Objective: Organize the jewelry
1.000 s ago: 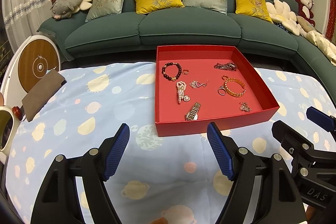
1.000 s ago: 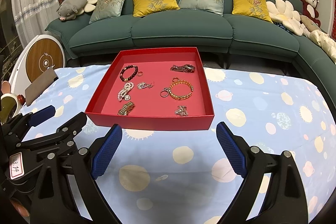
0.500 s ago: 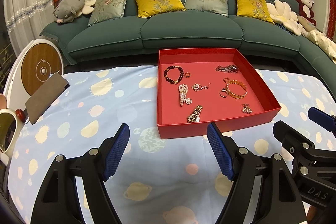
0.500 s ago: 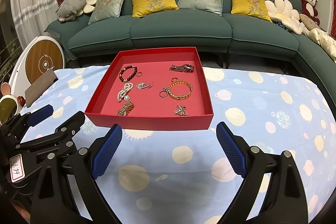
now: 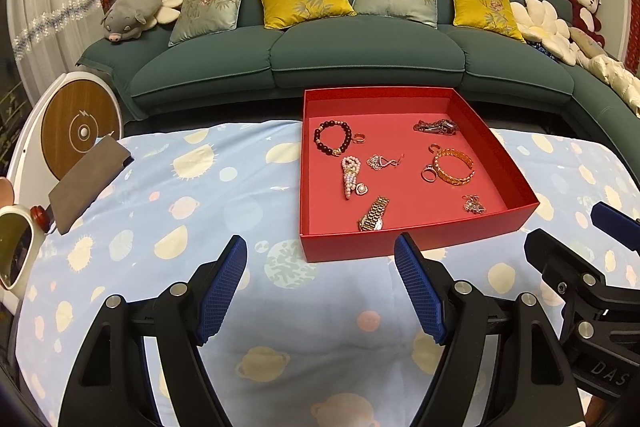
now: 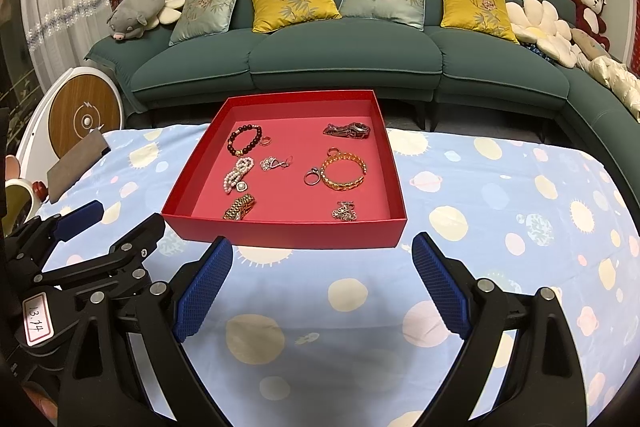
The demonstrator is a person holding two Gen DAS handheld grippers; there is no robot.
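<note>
A red shallow box sits on the blue patterned cloth and holds several jewelry pieces. Among them are a dark bead bracelet, a gold bangle, a pearl piece and a gold watch. My left gripper is open and empty, just short of the box's near wall. My right gripper is open and empty, in front of the same wall. Each gripper shows at the edge of the other's view.
A brown flat pouch lies at the cloth's left edge, next to a round white and wood device. A green sofa with cushions and plush toys stands behind the table.
Both grippers have drawn back and risen slightly, so the box looks a little farther away. Both stay open. The jewelry has not moved.
</note>
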